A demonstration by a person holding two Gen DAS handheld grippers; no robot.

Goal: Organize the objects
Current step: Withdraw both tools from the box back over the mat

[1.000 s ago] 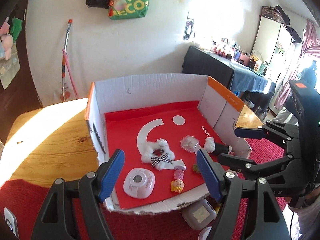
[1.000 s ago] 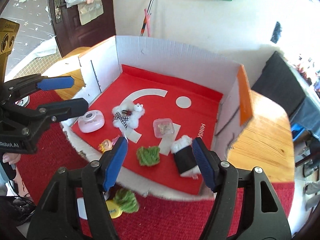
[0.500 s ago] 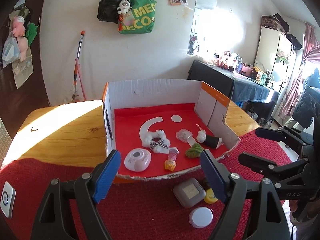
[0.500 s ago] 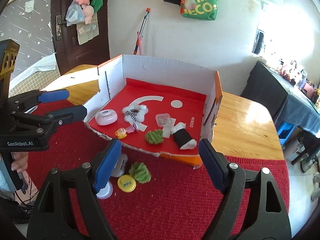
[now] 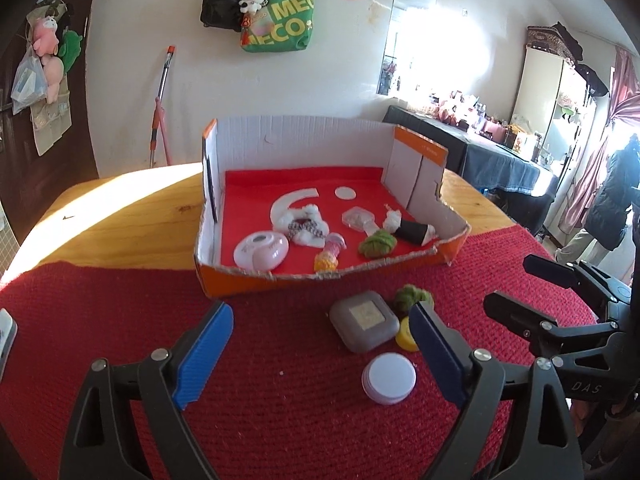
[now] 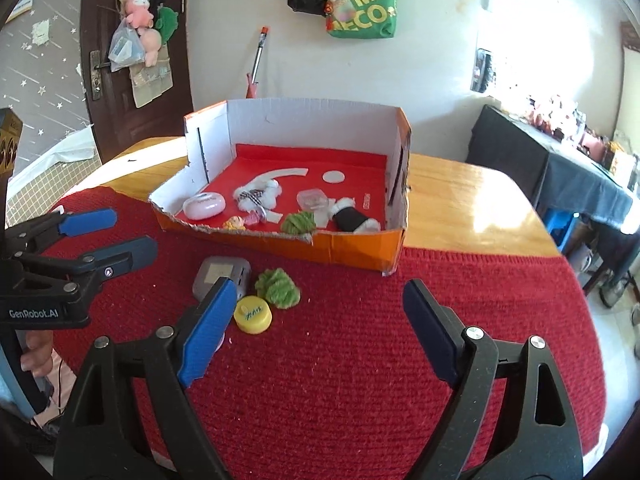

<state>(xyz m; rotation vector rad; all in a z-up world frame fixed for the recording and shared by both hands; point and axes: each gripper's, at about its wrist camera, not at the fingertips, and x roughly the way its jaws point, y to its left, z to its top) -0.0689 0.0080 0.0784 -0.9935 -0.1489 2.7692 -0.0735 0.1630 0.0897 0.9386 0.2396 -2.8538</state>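
An open cardboard box (image 5: 320,276) (image 6: 360,252) with a red floor holds several small items: a pink-white case (image 5: 262,250), a white fluffy tie, a small doll, a green pom-pom (image 5: 376,243), a clear case and a black-and-white piece. In front of it on the red mat lie a grey square case (image 5: 364,326) (image 6: 222,276), a green pom-pom (image 6: 278,285), a yellow cap (image 6: 253,314) and a white round lid (image 5: 389,377). My left gripper (image 5: 320,356) (image 6: 108,236) is open and empty above the mat. My right gripper (image 6: 316,330) (image 5: 516,292) is open and empty.
The box stands on a wooden table (image 5: 120,224) half covered by the red knitted mat (image 6: 360,360). A white object (image 5: 6,336) lies at the mat's left edge. A wall with hanging bags and a mop is behind.
Both grippers have pulled back from over the box toward me. The loose items on the mat in front of the box have come into view.
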